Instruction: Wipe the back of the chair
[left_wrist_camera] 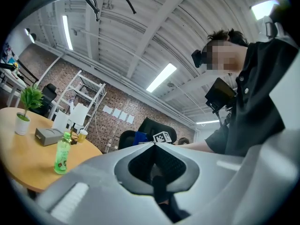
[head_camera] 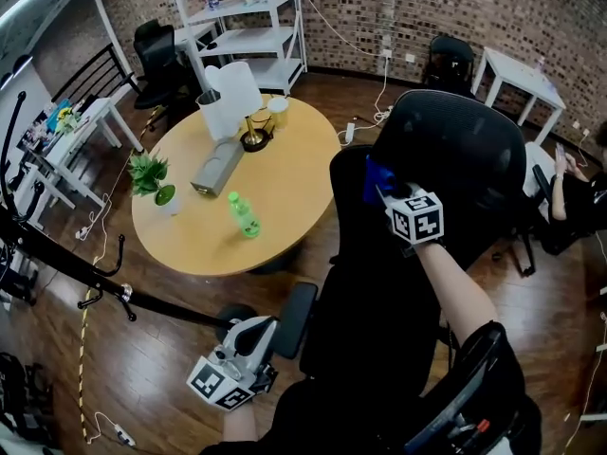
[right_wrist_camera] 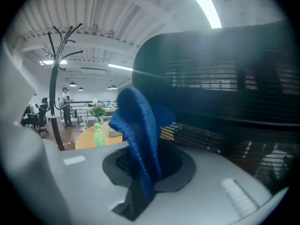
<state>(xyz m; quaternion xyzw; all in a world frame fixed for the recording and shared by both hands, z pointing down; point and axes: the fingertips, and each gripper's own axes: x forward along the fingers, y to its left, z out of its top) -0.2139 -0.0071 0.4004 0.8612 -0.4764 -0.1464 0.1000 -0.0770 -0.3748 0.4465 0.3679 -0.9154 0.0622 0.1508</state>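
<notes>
Chair back — black mesh, blue cloth in right gripper, brick wall beyond

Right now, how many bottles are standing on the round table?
1. The green bottle stands upright on the near half of the round table, right of the potted plant. The white lamp at the far side may hide something small.
</notes>
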